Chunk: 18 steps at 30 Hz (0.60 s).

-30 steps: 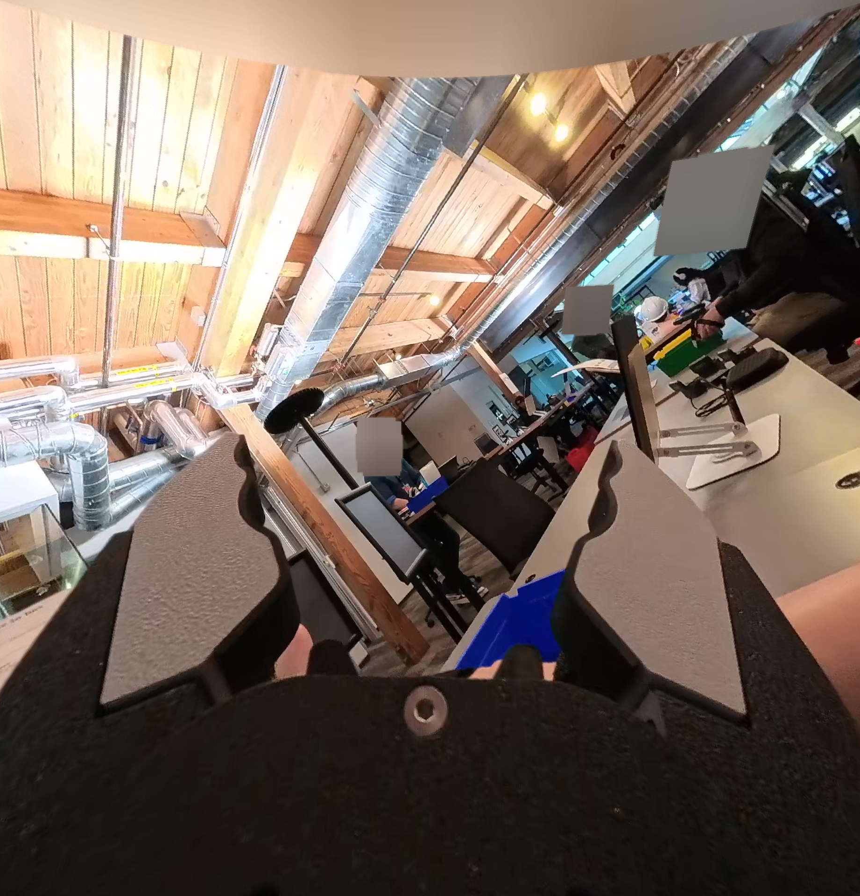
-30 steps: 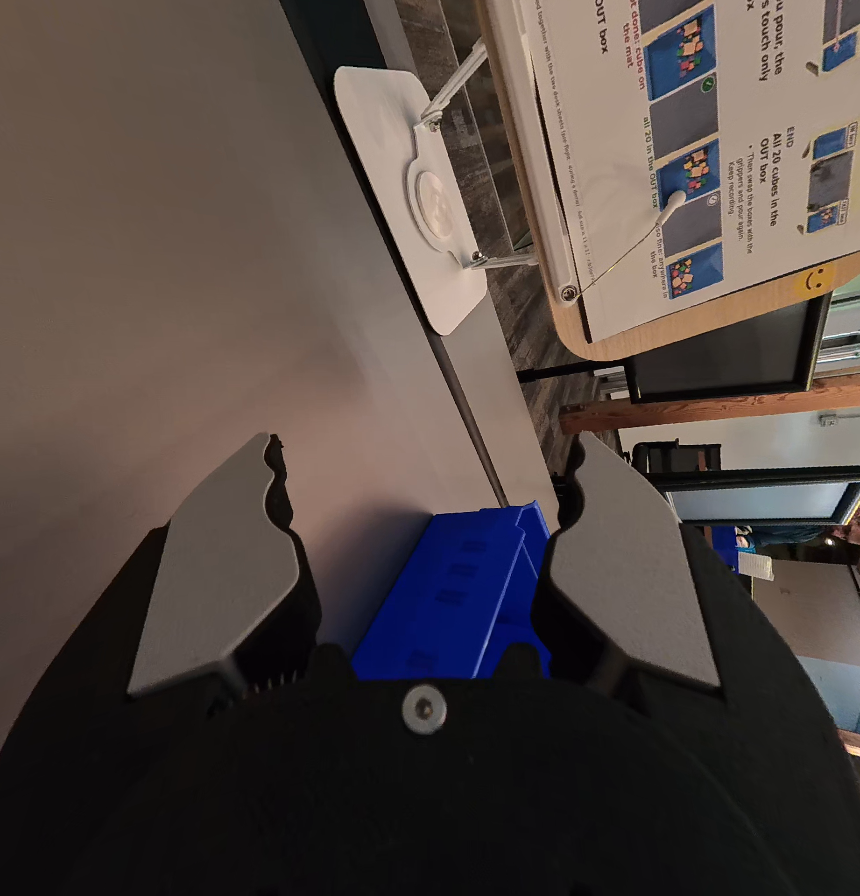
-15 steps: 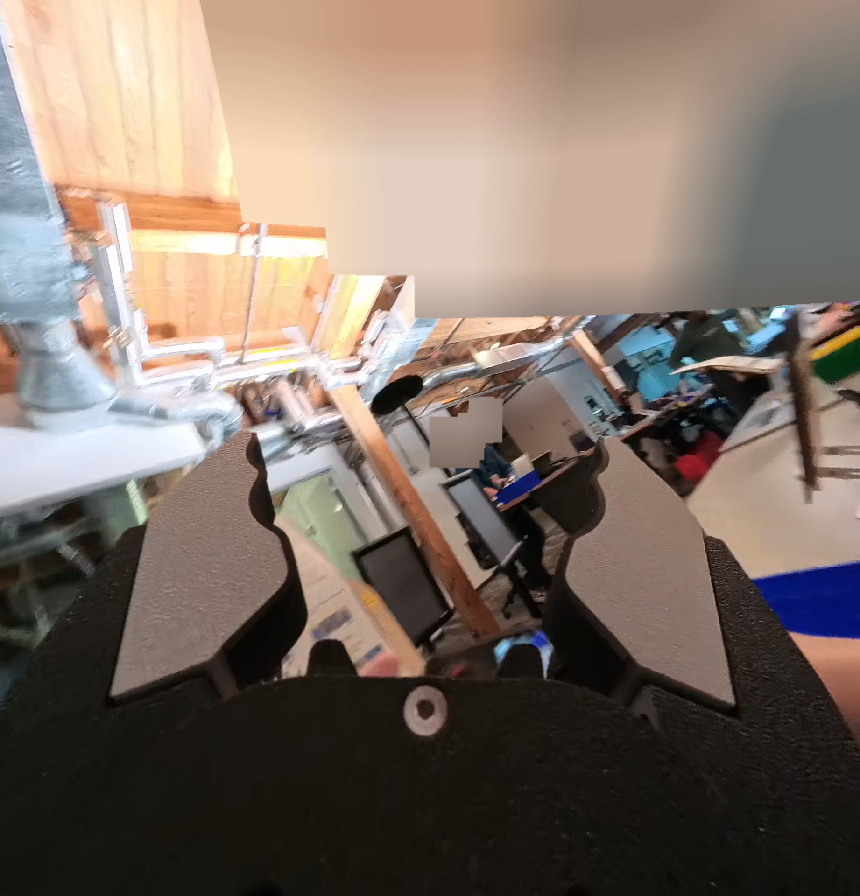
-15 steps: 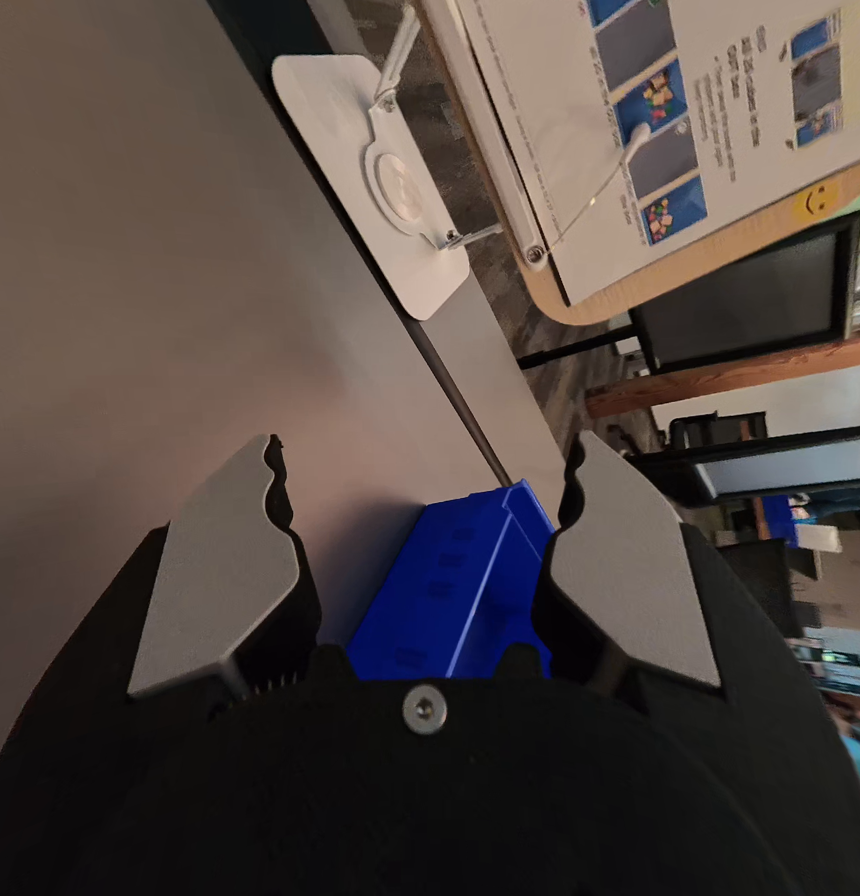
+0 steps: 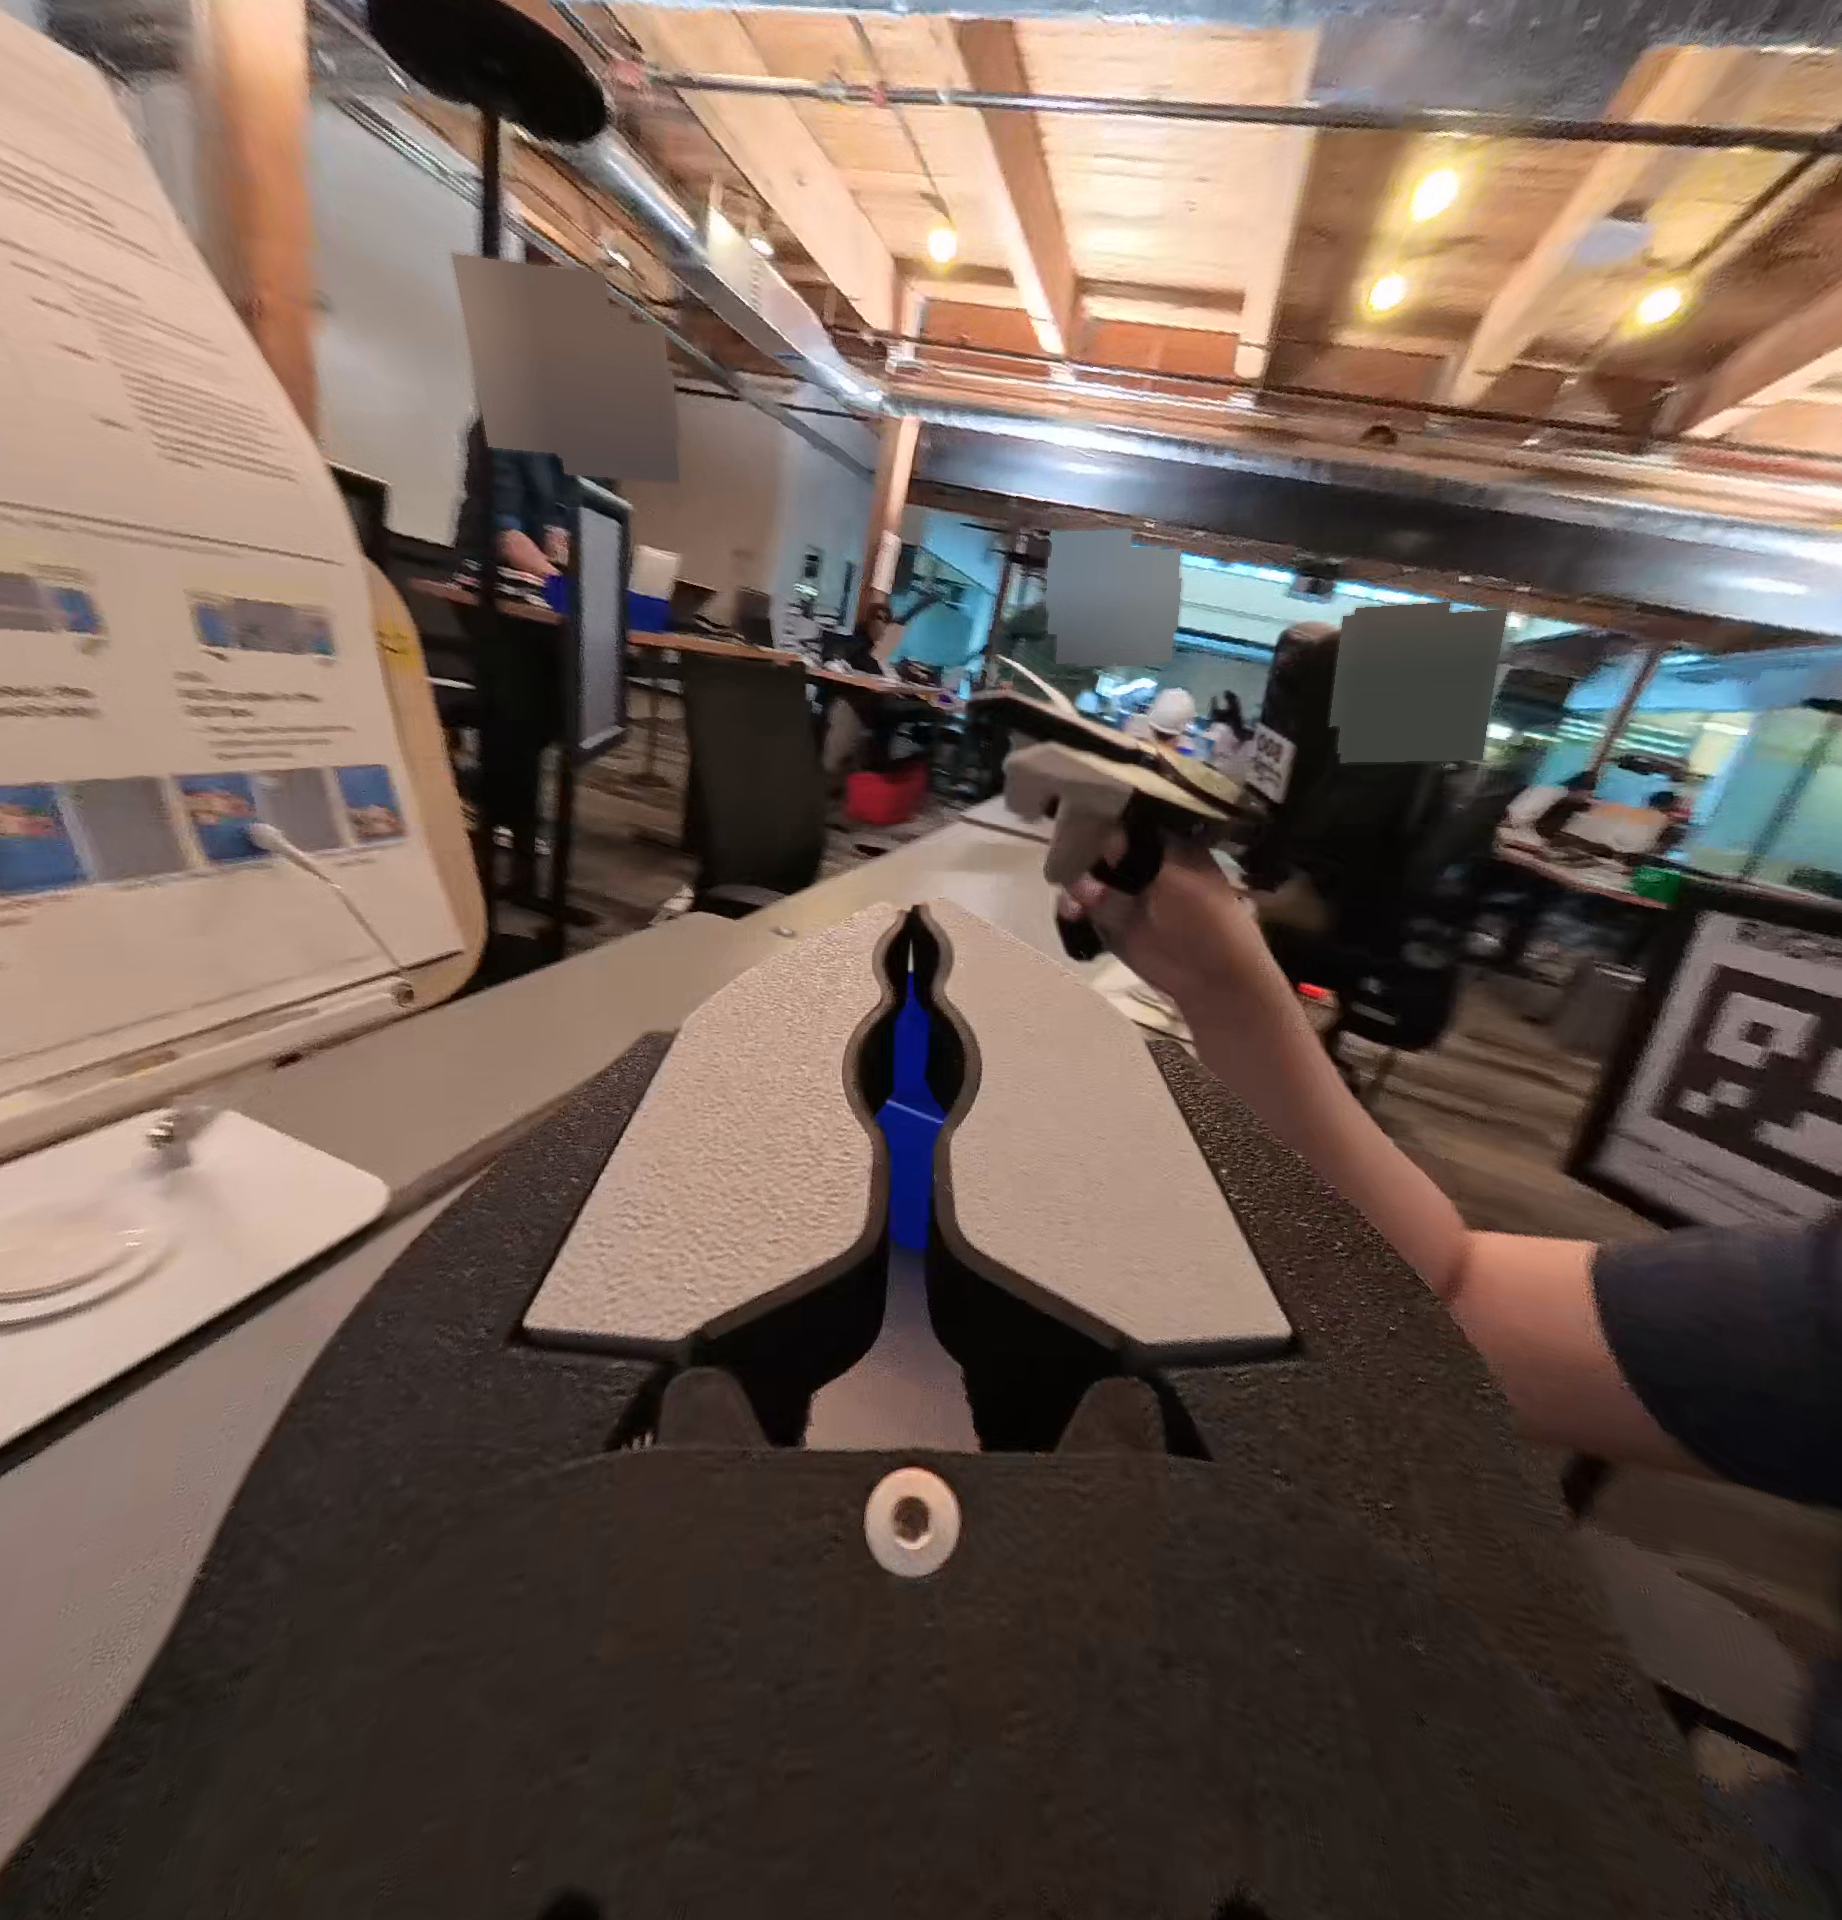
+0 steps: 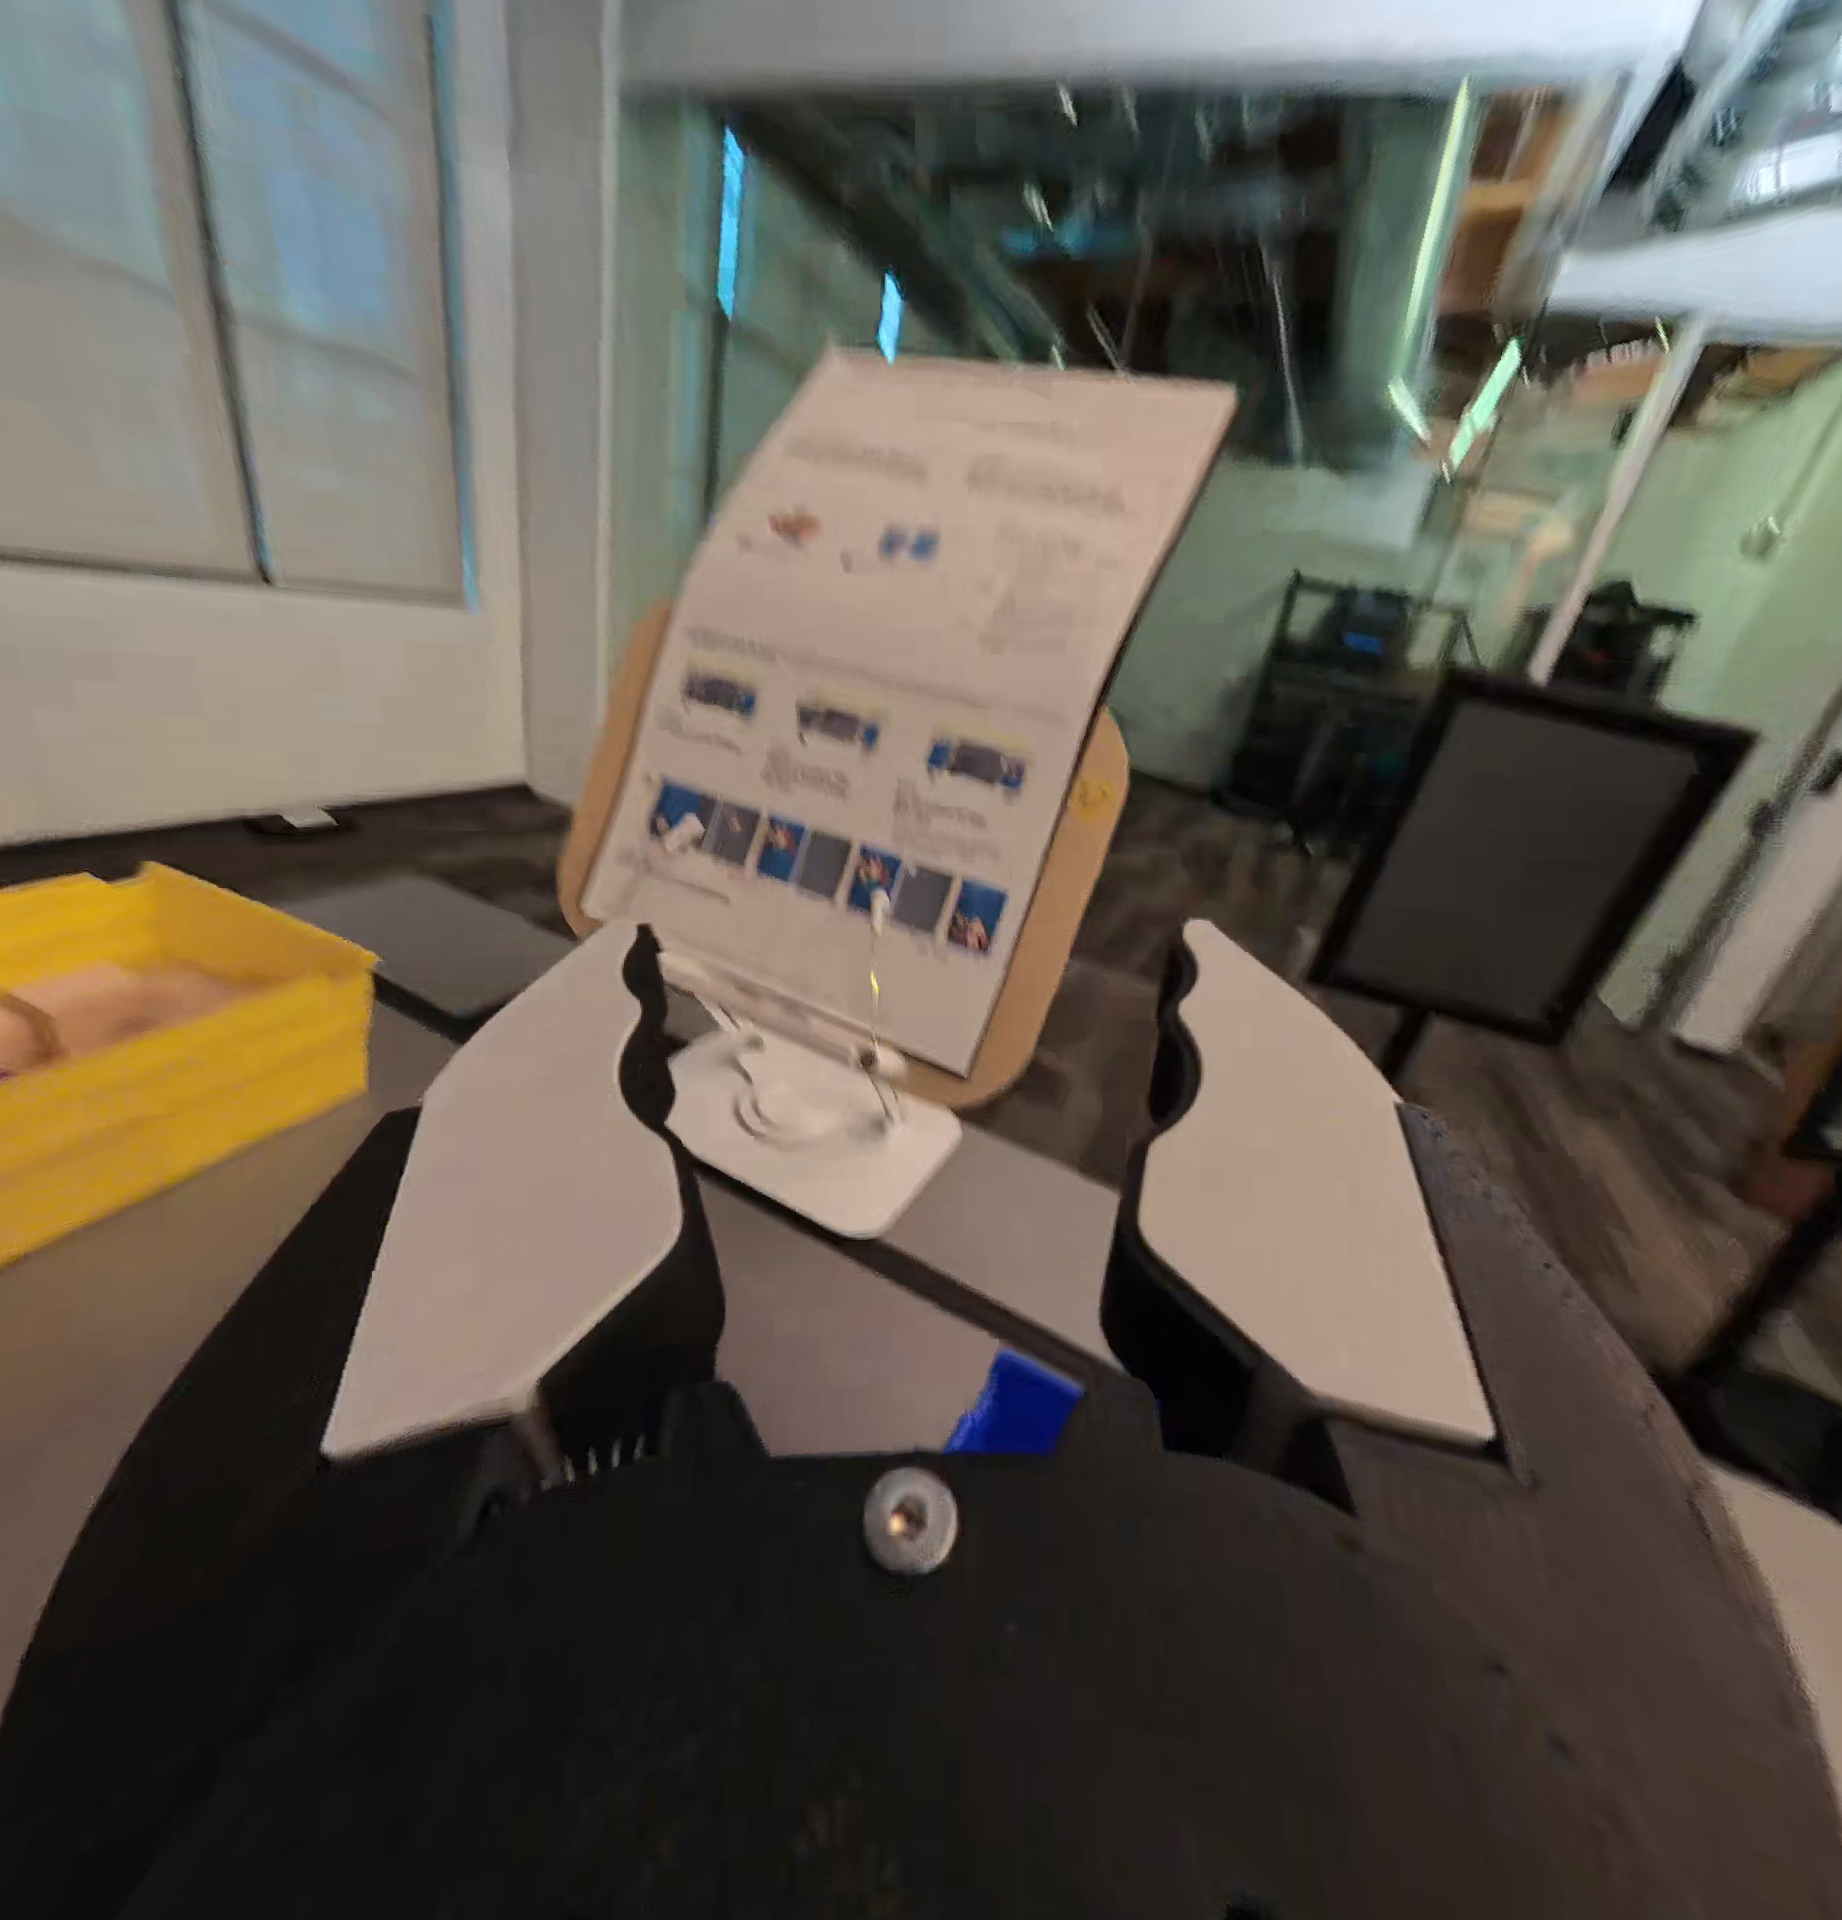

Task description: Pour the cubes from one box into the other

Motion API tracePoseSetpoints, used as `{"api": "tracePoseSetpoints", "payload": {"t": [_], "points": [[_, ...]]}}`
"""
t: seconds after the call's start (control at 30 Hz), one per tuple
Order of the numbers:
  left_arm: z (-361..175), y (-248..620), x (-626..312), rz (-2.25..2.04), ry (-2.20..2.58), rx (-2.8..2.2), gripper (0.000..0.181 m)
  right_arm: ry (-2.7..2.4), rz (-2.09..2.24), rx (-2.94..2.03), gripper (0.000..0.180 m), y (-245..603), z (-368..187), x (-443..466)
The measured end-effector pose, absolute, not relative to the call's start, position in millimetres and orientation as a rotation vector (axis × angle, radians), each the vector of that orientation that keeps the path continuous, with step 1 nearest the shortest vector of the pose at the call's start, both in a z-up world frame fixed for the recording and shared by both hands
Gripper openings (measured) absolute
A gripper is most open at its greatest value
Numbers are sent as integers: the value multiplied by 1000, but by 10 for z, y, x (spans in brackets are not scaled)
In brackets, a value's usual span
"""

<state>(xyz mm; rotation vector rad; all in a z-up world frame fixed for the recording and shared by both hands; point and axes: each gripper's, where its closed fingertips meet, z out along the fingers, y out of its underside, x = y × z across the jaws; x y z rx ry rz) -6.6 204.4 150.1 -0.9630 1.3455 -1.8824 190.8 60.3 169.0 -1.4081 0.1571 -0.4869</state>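
My left gripper (image 5: 915, 920) is shut, its two pads together at the tips. A strip of a blue box (image 5: 909, 1164) shows through the slit between the fingers, lying beyond them on the grey table (image 5: 543, 1018). My right gripper (image 6: 906, 945) is open with nothing between its pads. A corner of a blue box (image 6: 1016, 1403) shows low between its fingers, on the table below. The right gripper also shows in the left wrist view (image 5: 1042, 790), held by a hand above the table at the right. No cubes are in view.
An instruction board on a white stand (image 6: 896, 675) stands at the table's far edge and also shows in the left wrist view (image 5: 148, 623). A yellow bin (image 6: 148, 1039) sits at the left. A black-and-white marker board (image 5: 1748, 1070) stands at the right. People sit at desks beyond.
Both grippers have swung from a tilted pose to level, facing across the table. The left jaws have closed from wide open. The right jaws have narrowed a little.
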Motion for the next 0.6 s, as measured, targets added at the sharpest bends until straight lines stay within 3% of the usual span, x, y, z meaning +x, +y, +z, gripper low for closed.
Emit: {"api": "tracePoseSetpoints", "payload": {"t": [0.13,0.37,0.43,0.5,0.6], "points": [[1460,2017,-94,-1803,1419,-922,0,25,-388,-1225,76,439,1993,1637],[1391,2165,-142,-1463,1477,-911,0,-64,-325,-1199,70,398,2018,1521],[1424,2241,-180,-1411,1453,-930,0,-76,-321,-1210,43,385,1986,1534],[1408,2391,-203,-1285,1431,-981,0,-116,-283,-1220,5,376,1948,1492],[1382,2616,-277,-1093,1402,-1063,0,-104,-246,-1225,1,373,1924,1526]]}}
